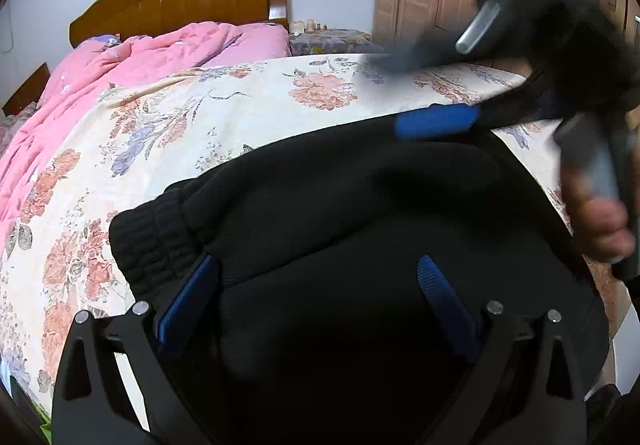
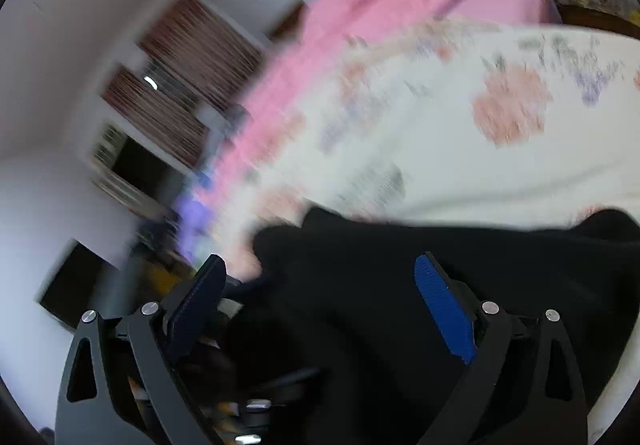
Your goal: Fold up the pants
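Floral cream bedsheet (image 1: 224, 117) underneath; folded black fleece pants (image 1: 340, 205) lie on it, left gripper (image 1: 316, 285) and right gripper (image 2: 320, 285) both spread wide above the pants, gripping nothing.

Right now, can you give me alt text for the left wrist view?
Black pants lie bunched on a floral bedsheet, under the open left gripper. The blurred right gripper hangs over their far edge, beside a pink quilt.
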`<act>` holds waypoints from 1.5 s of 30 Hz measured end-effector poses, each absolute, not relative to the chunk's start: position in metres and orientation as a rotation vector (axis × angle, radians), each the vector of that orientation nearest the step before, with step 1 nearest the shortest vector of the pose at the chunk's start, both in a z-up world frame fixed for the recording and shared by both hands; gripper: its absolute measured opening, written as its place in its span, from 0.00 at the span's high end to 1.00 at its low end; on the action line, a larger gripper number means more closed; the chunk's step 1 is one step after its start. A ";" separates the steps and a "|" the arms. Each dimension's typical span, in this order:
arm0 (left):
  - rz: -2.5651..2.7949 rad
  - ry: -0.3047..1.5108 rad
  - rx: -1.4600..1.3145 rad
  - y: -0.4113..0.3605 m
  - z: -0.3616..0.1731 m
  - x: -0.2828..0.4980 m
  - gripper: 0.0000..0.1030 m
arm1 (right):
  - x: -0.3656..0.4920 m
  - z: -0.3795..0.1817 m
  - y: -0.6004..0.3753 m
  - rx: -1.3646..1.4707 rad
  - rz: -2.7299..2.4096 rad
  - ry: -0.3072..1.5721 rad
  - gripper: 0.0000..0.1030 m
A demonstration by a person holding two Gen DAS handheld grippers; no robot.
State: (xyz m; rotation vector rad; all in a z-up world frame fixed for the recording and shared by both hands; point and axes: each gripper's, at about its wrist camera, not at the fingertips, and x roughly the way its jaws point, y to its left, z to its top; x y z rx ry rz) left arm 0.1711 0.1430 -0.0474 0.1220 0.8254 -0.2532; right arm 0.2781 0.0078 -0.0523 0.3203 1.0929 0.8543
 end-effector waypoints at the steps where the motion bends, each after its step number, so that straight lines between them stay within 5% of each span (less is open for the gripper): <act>1: -0.253 0.827 0.126 0.143 -0.047 0.172 0.03 | 0.285 -0.057 0.004 0.342 0.826 1.092 0.24; 5: -0.245 0.836 0.144 0.141 -0.048 0.174 0.03 | 0.292 -0.040 -0.021 0.414 0.687 1.010 0.26; 9: -0.248 0.831 0.129 0.143 -0.048 0.176 0.03 | 0.265 -0.020 -0.034 0.458 0.795 0.932 0.13; 18: -0.223 0.839 0.162 0.138 -0.049 0.178 0.03 | 0.282 -0.048 -0.027 0.336 0.694 1.027 0.16; 26: -0.175 0.761 0.177 0.128 -0.002 0.175 0.02 | 0.190 0.000 -0.057 0.117 0.585 0.790 0.14; 33: -0.103 0.960 0.226 0.136 -0.036 0.261 0.01 | 0.122 -0.043 -0.026 -0.212 0.589 0.826 0.13; 45: -0.109 1.005 0.086 0.154 -0.042 0.276 0.01 | 0.124 -0.060 -0.057 -0.033 0.603 0.804 0.07</act>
